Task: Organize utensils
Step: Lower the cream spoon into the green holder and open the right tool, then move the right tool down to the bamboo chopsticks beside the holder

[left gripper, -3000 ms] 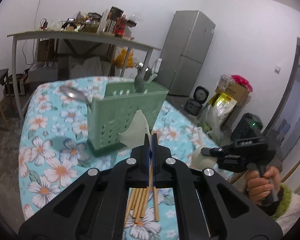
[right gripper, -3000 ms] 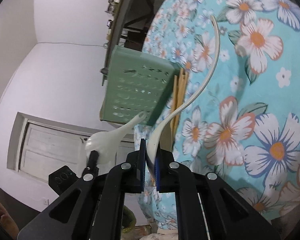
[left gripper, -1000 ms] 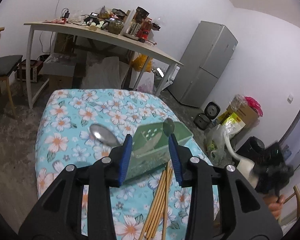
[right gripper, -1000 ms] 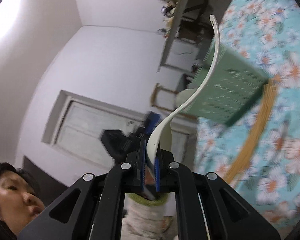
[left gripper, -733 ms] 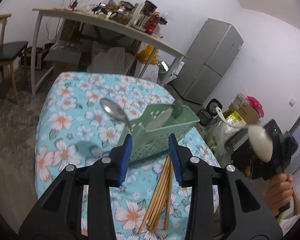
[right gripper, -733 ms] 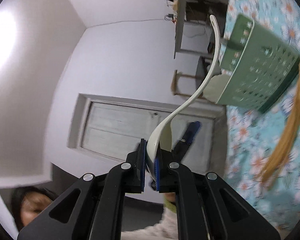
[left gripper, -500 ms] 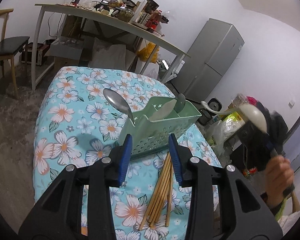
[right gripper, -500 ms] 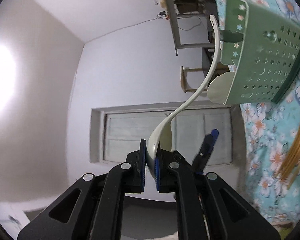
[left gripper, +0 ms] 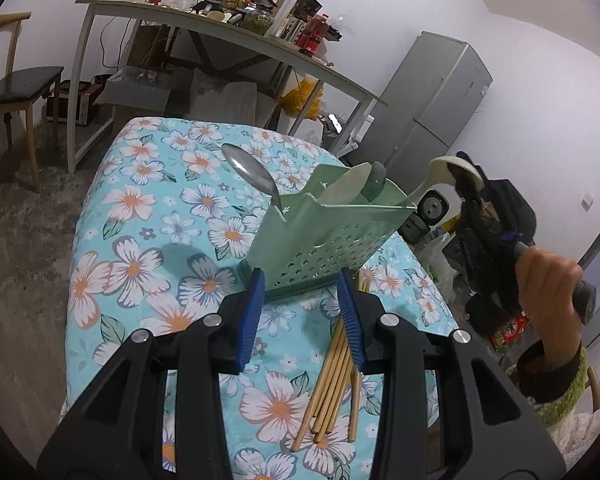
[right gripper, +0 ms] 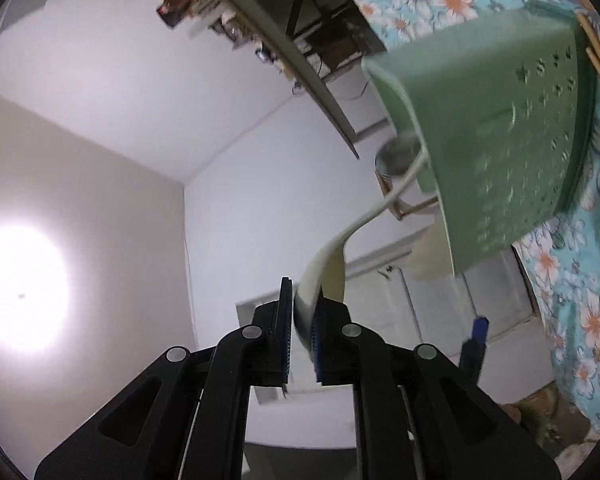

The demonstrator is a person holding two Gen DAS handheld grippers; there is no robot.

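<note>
The white spoon (right gripper: pixel 332 252) hangs bowl-end up in the right gripper (right gripper: pixel 302 344), its thin handle reaching down to the rim of the green caddy (left gripper: pixel 332 236), just at or inside the near corner. The jaws look slightly parted around the spoon's bowl; the right wrist view is blurred, so I cannot tell whether they grip it or have let go. The caddy stands on the floral cloth (left gripper: pixel 140 208) and already holds a metal spoon (left gripper: pixel 252 174) leaning out at one side and two more utensils (left gripper: pixel 364 184) upright within. A bundle of chopsticks (left gripper: pixel 332 376) lies loose on the cloth just in front of the caddy. The left gripper (left gripper: pixel 300 320) hovers above them, fingers wide and empty.

The likely trouble: the spoon's handle is curved and its bowl is heavy, so if dropped while the tip only rests on the rim, it may tip outward and fall to the cloth or floor. The caddy is light and perforated; a sideways nudge from the handle could tilt it and spill what it holds. The chopsticks may scatter if grabbed off centre.
</note>
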